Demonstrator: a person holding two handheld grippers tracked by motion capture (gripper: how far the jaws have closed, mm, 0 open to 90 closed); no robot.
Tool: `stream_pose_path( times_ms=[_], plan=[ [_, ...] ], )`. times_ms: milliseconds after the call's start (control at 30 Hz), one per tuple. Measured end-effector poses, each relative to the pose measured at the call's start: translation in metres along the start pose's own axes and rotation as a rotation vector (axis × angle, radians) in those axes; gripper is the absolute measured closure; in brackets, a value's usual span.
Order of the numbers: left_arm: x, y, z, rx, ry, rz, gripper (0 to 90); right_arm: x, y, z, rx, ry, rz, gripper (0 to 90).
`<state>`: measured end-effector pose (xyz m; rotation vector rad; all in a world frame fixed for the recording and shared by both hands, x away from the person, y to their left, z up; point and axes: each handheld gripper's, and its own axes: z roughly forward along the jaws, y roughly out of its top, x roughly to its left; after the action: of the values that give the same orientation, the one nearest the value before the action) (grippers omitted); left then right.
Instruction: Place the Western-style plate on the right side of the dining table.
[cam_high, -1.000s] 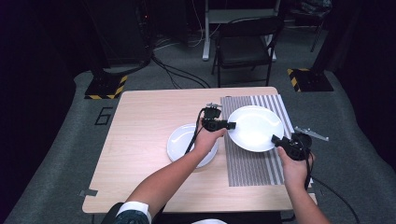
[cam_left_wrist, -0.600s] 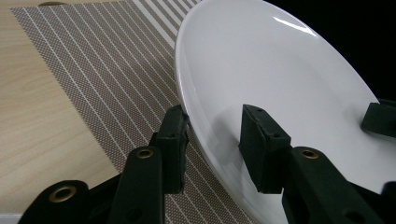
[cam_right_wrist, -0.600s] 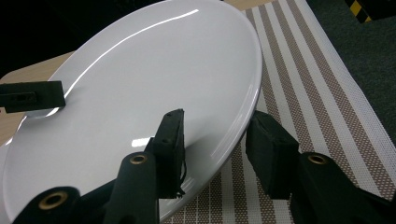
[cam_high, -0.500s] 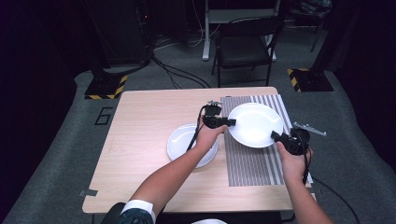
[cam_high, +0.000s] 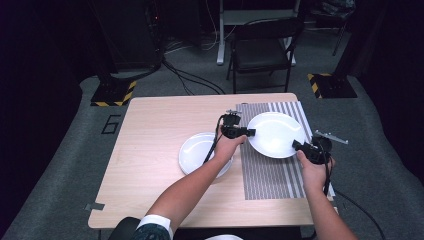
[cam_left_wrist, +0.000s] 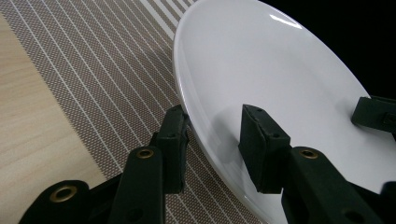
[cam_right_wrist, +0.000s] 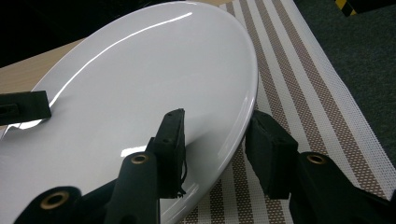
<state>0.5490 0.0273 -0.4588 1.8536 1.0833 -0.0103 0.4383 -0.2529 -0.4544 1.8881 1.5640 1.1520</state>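
Note:
A white plate (cam_high: 275, 134) is held low over the striped placemat (cam_high: 272, 175) at the table's right side. My left gripper (cam_high: 248, 132) is shut on its left rim, one pad on top and one underneath (cam_left_wrist: 212, 123). On the opposite rim my right gripper (cam_high: 296, 145) is shut the same way (cam_right_wrist: 217, 126). In the left gripper view the plate (cam_left_wrist: 280, 70) rises to the right above the mat (cam_left_wrist: 93, 70). The right gripper view has the plate (cam_right_wrist: 140, 79) to the left and the mat (cam_right_wrist: 303, 79) to the right. I cannot tell whether the plate touches the mat.
A second white plate (cam_high: 197, 152) lies on the bare wooden table (cam_high: 150, 140) just left of the placemat, under the left forearm. A black chair (cam_high: 262, 50) stands beyond the far edge. Cables trail from both grippers.
Both grippers and the plate between them have shifted slightly and sunk a little toward the placemat. Both grips are unchanged.

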Motion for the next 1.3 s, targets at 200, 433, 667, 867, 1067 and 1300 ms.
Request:
stream_pose_path(
  times_ms=[200,433,667,867,1067,1300],
  plan=[
    [0.001,-0.001,0.005,0.002,0.007,-0.005,62.1,-0.001,0.000,0.003,-0.004,-0.013,-0.021,57.6],
    [0.005,-0.004,0.010,0.012,0.009,-0.022,62.1,-0.003,-0.002,0.008,0.003,-0.013,-0.021,57.7],
    [0.008,-0.007,0.017,0.020,0.009,-0.030,62.1,-0.007,-0.005,0.014,0.011,-0.020,-0.021,57.7],
    [0.011,-0.011,0.022,0.039,0.015,-0.034,62.0,-0.009,-0.008,0.017,0.024,-0.015,-0.019,57.7],
    [0.015,-0.012,0.024,0.040,0.019,-0.036,62.2,-0.010,-0.011,0.021,0.038,-0.016,-0.031,57.7],
    [0.017,-0.015,0.026,0.046,0.027,-0.040,62.4,-0.009,-0.014,0.026,0.041,-0.026,-0.043,57.5]
  ],
)
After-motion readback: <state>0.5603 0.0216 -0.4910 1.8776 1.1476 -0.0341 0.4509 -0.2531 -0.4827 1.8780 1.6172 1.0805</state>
